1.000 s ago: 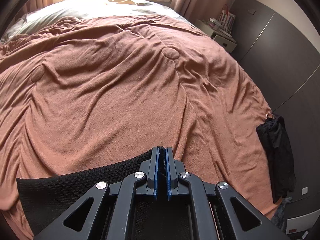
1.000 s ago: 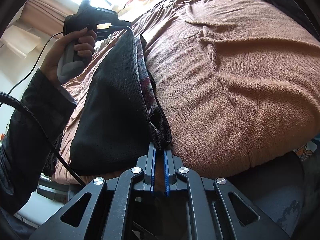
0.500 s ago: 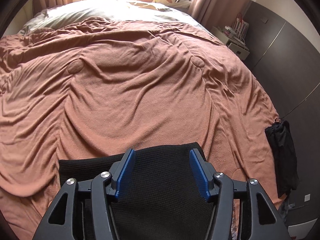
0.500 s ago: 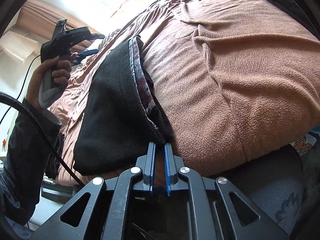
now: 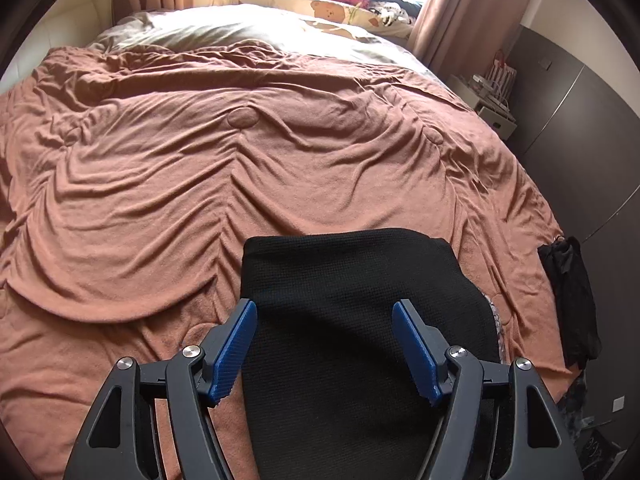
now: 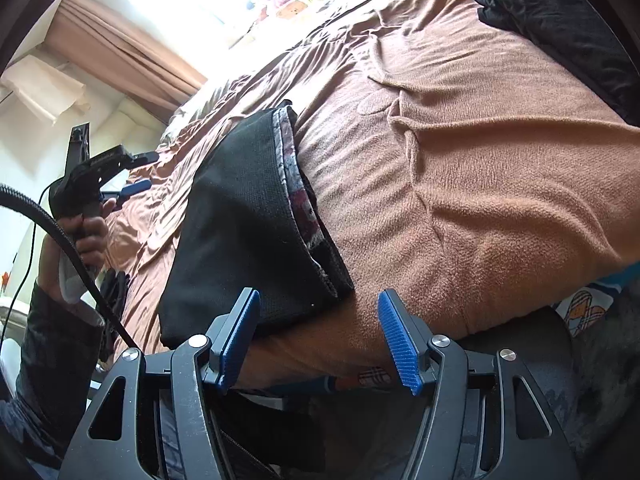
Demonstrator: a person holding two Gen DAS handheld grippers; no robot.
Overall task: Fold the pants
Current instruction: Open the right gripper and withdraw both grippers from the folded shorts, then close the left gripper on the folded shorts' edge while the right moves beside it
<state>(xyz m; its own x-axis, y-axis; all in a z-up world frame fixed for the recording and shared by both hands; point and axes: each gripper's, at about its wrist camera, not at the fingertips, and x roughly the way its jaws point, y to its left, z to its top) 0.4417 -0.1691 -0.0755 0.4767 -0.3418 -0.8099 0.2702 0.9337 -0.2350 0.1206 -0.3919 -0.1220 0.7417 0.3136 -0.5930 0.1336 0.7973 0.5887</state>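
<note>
Now, left view: the left gripper (image 5: 325, 344) has just been opening, nothing pinched, above folded black pants (image 5: 352, 304) on the brown blanket (image 5: 160, 184). Right view: the right gripper (image 6: 318, 338) has just been opening, released, pants (image 6: 248, 224) just beyond

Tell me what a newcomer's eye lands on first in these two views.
The folded black pants stand out, lying on the rust-brown blanket near the bed's front edge. Framing them, the left gripper has blue fingers spread wide with nothing pinched; the right gripper is equally open at the pants' corner. A dark garment hangs off the bed's right edge.
</note>
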